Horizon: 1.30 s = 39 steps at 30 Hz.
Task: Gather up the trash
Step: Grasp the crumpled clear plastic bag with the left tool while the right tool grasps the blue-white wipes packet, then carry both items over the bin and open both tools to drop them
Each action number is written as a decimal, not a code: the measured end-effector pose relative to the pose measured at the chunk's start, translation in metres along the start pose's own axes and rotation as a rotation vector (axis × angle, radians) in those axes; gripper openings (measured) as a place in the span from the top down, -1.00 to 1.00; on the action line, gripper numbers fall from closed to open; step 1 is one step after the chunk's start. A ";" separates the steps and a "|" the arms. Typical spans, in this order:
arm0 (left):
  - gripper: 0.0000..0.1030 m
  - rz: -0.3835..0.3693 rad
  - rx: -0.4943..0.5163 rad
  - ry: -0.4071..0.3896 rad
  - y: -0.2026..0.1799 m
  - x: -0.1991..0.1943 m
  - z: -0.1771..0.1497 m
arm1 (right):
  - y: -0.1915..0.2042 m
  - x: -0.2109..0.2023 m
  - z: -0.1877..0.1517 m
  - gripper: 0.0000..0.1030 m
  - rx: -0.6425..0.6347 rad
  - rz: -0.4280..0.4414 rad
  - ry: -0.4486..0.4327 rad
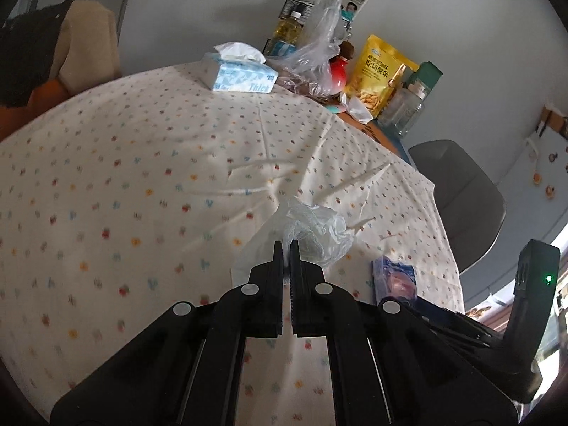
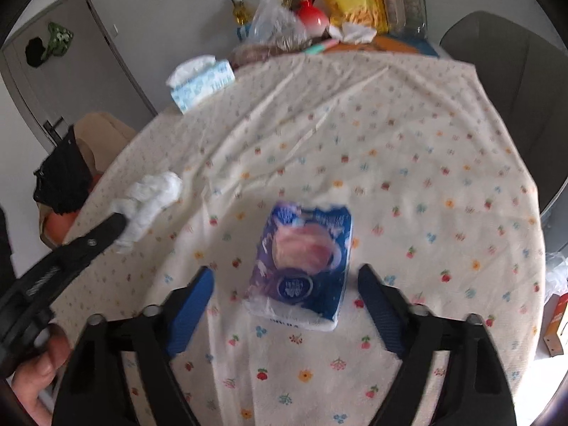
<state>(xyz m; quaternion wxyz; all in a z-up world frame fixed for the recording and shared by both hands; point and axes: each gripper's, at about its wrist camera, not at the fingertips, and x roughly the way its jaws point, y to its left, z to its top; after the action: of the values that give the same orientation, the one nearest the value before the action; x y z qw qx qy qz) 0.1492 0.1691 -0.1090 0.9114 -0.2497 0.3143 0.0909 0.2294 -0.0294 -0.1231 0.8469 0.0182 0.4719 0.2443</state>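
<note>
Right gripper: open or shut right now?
Open. The right gripper has its blue-padded fingers spread wide on either side of the blue wrapper, which lies flat on the tablecloth, ungripped.

Tissue box (image 1: pixel 244 72): I read "Thick" on its side.
Yellow snack bag (image 1: pixel 380 74): I read "原切薯条" in big letters.

A floral tablecloth (image 2: pixel 408 142) covers the table against a pale wall (image 1: pixel 213 7). A grey chair (image 1: pixel 461 191) stands at its side. A grey door (image 2: pixel 71 81) is shut behind, clothes draped nearby.
</note>
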 end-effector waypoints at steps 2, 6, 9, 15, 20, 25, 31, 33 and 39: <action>0.93 -0.006 -0.009 0.000 -0.001 -0.002 -0.005 | 0.003 -0.002 -0.001 0.27 -0.044 -0.002 0.001; 0.93 -0.021 0.008 0.004 -0.011 -0.005 -0.010 | 0.001 -0.018 -0.002 0.61 -0.071 0.018 -0.016; 0.93 -0.030 0.028 0.003 -0.022 -0.008 -0.011 | -0.005 -0.032 -0.007 0.68 -0.054 0.039 -0.038; 0.93 -0.057 0.068 0.008 -0.047 -0.012 -0.019 | -0.023 -0.061 -0.022 0.84 -0.020 0.065 -0.082; 0.93 -0.085 0.111 0.017 -0.077 -0.013 -0.028 | -0.048 -0.084 -0.030 0.84 0.013 0.063 -0.111; 0.93 -0.114 0.159 0.033 -0.108 -0.012 -0.039 | -0.072 -0.110 -0.036 0.84 0.043 0.059 -0.155; 0.93 -0.148 0.228 0.062 -0.148 -0.007 -0.053 | -0.112 -0.137 -0.045 0.84 0.114 0.031 -0.203; 0.93 -0.160 0.248 0.071 -0.161 -0.006 -0.058 | -0.128 -0.146 -0.049 0.84 0.137 0.013 -0.219; 0.93 -0.199 0.318 0.104 -0.203 0.000 -0.077 | -0.168 -0.166 -0.064 0.84 0.204 -0.025 -0.247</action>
<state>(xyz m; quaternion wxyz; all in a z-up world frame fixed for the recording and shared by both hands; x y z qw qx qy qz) 0.1739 -0.0442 -0.0802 0.9264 -0.1371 0.3449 -0.0636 0.1723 -0.2616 -0.0712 0.8953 0.1282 0.3866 0.1805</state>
